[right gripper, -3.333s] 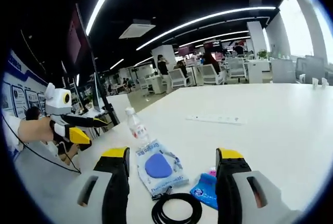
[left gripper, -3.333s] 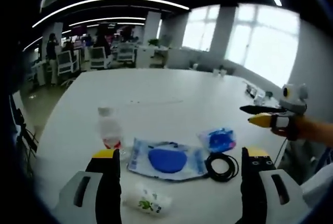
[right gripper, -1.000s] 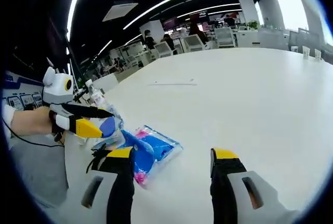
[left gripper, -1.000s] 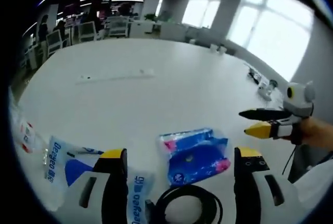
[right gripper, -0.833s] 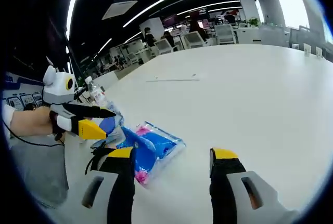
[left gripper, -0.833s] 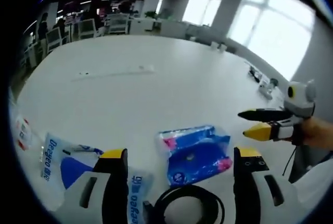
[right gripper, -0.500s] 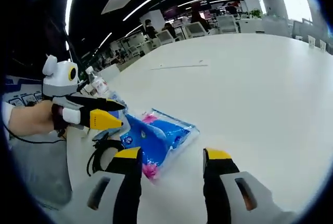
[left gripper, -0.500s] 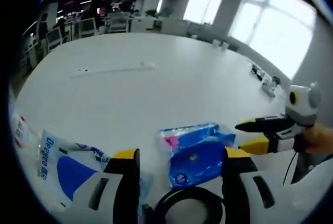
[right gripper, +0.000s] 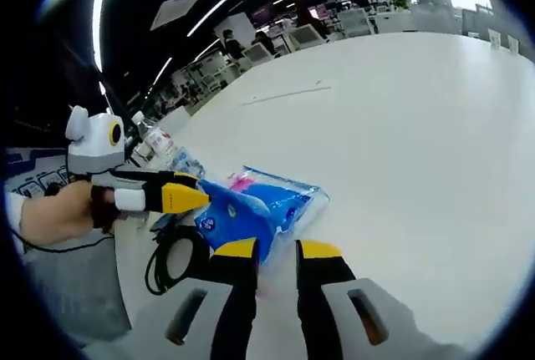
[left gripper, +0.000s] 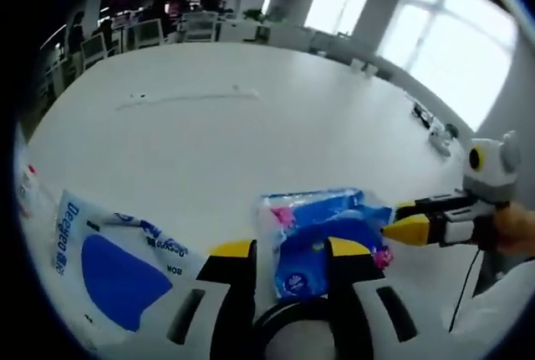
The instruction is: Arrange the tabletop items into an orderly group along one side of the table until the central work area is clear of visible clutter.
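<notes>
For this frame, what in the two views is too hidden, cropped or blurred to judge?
- Blue packet: its near end lies behind the left gripper in the left gripper view, so any grip is unclear.
- Right gripper: its jaws cover the packet's near edge in the right gripper view, so contact is unreadable.
- Black cable: cut by the left view's bottom edge.
- Water bottle: label too small.
- White pouch: print blurred, corner cropped.

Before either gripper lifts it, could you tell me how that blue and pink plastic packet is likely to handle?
The blue and pink packet looks like a soft, crinkled plastic bag, so it will probably sag and fold rather than stay flat. Its glossy film may slip between narrow jaws. It lies flat on the table, so it shouldn't roll, and it seems light enough to slide if nudged.
</notes>
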A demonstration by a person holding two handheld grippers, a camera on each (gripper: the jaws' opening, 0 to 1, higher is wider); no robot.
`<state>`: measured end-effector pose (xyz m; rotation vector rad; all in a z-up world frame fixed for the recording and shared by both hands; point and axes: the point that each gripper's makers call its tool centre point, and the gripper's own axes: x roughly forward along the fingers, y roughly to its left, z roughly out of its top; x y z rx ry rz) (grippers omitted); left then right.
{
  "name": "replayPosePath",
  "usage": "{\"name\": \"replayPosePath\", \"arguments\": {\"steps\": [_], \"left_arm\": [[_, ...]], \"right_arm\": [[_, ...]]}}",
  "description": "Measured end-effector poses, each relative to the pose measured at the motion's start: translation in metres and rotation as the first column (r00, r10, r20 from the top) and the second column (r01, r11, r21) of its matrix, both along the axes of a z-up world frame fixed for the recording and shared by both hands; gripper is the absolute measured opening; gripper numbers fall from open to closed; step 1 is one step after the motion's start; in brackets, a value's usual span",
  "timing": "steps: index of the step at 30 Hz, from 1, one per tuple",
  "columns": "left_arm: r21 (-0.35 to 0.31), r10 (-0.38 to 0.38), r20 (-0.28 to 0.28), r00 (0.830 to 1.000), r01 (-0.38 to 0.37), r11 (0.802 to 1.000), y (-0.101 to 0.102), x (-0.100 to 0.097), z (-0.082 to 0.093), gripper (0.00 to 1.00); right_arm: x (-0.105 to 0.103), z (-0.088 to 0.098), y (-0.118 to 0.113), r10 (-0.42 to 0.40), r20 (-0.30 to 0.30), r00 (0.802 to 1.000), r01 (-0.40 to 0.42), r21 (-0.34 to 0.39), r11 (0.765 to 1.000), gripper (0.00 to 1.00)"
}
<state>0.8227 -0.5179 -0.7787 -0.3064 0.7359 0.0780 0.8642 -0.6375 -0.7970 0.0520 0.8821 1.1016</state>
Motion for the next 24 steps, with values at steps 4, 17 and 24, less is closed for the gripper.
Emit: {"name": "replayPosePath", "arguments": {"steps": [4, 17, 24], "left_arm": [[-0.017, -0.004, -0.009, 1.0, 0.004, 1.0, 0.0, -0.004, -0.002, 0.12], [-0.064, 0.006, 0.023, 1.0, -0.004, 0.998, -0.005, 0.007, 0.008, 0.0], [-0.106, 0.023, 0.042, 0.999, -0.019, 0.994, -0.012, 0.016, 0.012, 0.0]], "right_arm": [[-0.001, -0.001, 0.002, -0.017, -0.007, 1.0, 0.017, 0.002, 1.0, 0.08], [0.014, 0.002, -0.007, -0.071, 0.027, 0.997, 0.072, -0.022, 0.997, 0.0], [0.028, 0.013, -0.012, -0.1, 0.052, 0.994, 0.102, -0.018, 0.995, 0.0]]}}
